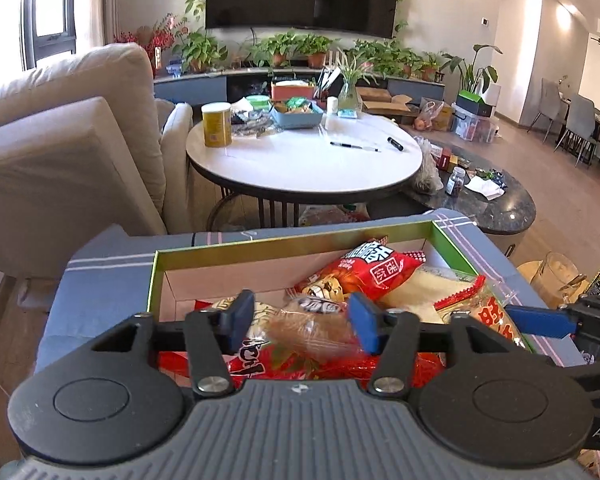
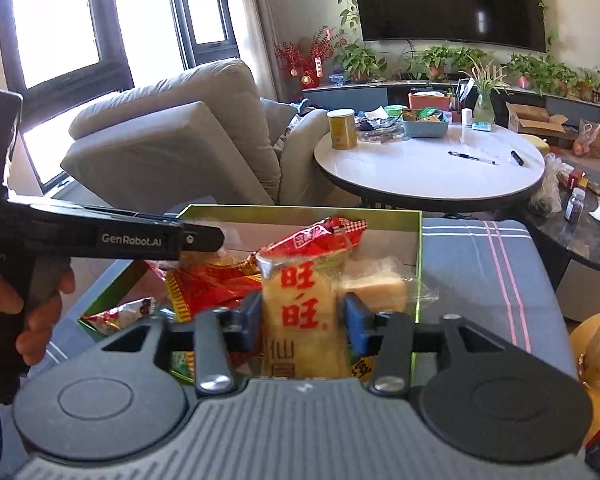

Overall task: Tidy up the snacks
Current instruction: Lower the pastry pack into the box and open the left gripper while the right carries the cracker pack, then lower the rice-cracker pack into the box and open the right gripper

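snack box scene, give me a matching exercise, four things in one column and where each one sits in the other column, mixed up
Things:
1. yellow canister
2. rice cracker pack
3. lion snack bag
4. dark bottle

Places:
A. inside the green-rimmed box
B. on the white round table
C. on the dark marble table
D. between the right gripper fingers

Pairs: 1-B, 2-D, 3-A, 4-C
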{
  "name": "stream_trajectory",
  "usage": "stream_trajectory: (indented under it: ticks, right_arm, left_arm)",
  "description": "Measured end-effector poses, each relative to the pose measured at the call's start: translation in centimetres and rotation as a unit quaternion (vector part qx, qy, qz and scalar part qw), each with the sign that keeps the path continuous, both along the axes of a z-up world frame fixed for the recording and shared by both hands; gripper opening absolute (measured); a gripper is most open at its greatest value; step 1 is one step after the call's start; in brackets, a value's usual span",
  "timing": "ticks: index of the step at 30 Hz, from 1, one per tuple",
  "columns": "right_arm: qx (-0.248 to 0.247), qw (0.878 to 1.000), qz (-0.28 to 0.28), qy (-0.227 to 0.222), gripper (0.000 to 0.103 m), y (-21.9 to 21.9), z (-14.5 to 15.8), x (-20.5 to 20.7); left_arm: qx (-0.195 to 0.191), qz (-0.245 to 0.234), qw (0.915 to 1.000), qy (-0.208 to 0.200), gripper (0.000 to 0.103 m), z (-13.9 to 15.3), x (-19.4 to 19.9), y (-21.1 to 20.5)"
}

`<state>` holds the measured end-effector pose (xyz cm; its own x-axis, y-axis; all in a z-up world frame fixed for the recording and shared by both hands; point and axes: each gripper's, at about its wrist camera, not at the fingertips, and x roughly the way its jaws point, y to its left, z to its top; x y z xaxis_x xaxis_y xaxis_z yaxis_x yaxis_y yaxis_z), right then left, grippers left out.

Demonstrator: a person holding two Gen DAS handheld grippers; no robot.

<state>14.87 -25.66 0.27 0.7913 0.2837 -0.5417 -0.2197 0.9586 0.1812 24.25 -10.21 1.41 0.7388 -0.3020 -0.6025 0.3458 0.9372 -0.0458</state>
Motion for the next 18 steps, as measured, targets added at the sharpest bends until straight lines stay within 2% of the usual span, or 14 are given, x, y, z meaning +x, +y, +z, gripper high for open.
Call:
stream_trajectory:
  ticks: [5, 18]
  right_arm:
    - [-0.002, 1.000, -0.008, -0.014, 0.085, -0.1, 0.6, -0.5]
    - [0.002, 1.000, -0.026, -0.018, 0.086, -0.8, 1.6, -2.4]
  left_arm:
    - [0.001, 0.001, 0.9999, -0.014, 0.064, 0.6, -0.9, 0.3]
    - [-0.017, 0.005, 0.9989, -0.044, 0.075, 2.4, -5.5, 2.7]
